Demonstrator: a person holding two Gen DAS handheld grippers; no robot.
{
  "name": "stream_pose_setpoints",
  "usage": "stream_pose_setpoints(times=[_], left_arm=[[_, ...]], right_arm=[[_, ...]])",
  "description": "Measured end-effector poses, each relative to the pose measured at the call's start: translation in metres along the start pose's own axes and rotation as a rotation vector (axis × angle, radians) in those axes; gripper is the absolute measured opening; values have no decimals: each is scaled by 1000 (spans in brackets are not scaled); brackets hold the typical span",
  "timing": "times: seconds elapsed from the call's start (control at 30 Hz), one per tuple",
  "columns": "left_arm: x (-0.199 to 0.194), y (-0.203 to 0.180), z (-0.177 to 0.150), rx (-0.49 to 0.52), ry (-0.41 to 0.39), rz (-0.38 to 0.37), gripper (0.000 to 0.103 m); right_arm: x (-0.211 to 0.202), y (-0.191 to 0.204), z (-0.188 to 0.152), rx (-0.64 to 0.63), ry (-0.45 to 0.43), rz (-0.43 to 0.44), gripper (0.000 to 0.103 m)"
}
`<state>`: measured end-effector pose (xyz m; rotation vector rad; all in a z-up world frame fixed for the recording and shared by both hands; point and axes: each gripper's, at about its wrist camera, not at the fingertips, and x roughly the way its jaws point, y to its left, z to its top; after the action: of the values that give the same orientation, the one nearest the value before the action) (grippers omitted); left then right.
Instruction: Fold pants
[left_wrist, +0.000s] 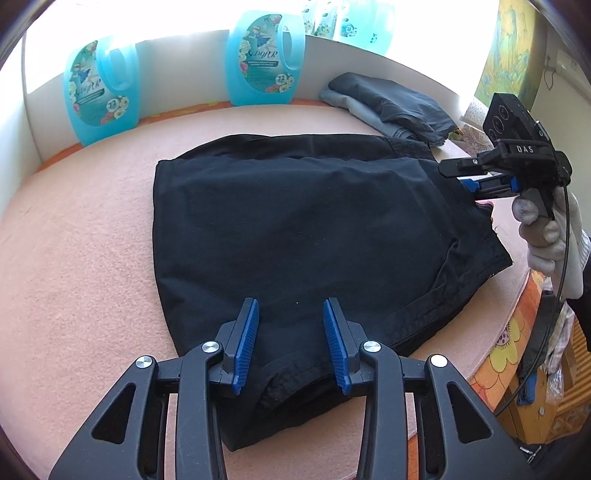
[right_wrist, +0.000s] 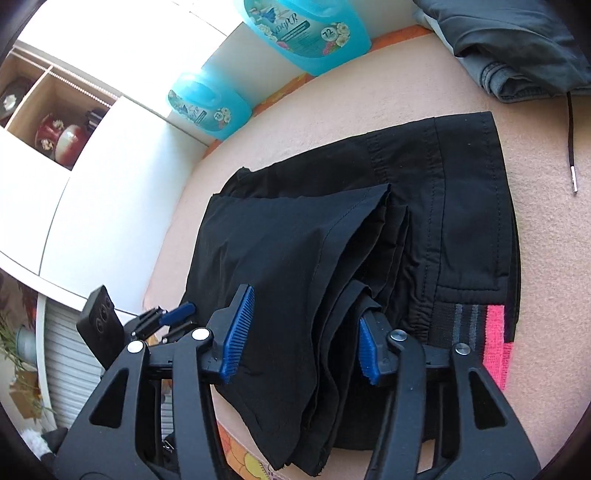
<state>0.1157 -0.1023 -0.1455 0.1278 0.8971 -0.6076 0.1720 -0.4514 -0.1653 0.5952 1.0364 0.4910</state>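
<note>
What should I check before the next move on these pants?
1. Left tongs clear of cloth: ok, pads apart above the pants, nothing pinched.
2. Right tongs released: ok, jaws spread; folded layers lie between them but are not squeezed.
3. Pants folded over: ok, leg ends lie across the waist half.
4. Edges flush: not ok, the layers fan out unevenly near the right tongs.
5. Waistband covered: not ok, it shows past the fold.
6. Clear of the other stack: ok, pants lie apart from it.

Two blue detergent jugs (left_wrist: 99, 88) (left_wrist: 264, 59) against white wall; folded grey clothes (left_wrist: 391, 107) behind; drawstring (right_wrist: 570, 144) on pink blanket (left_wrist: 74, 229)
</note>
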Motion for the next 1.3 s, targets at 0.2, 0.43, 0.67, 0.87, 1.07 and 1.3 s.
stream_pose_setpoints(times=[0.2, 0.43, 0.67, 0.87, 1.07, 1.3], left_arm=[[-1, -4, -2, 2, -6, 1, 35], [-15, -6, -2, -48, -80, -24, 35], [-5, -8, -3, -29, -51, -15, 35], [-17, 1, -5, -52, -70, 2, 35], [-43, 24, -16, -127, -135, 71, 35], [-41, 43, -31, -236, -131, 48, 35]], right_arm=[[14, 11, 10, 3, -31, -80, 10], [-24, 94, 5, -474, -250, -375, 5], [18, 39, 25, -351, -42, -508, 5], [-1, 27, 21, -291, -107, -610, 28], [-20, 69, 8, -373, -210, -607, 29], [32, 135, -2, -510, -128, -427, 30]])
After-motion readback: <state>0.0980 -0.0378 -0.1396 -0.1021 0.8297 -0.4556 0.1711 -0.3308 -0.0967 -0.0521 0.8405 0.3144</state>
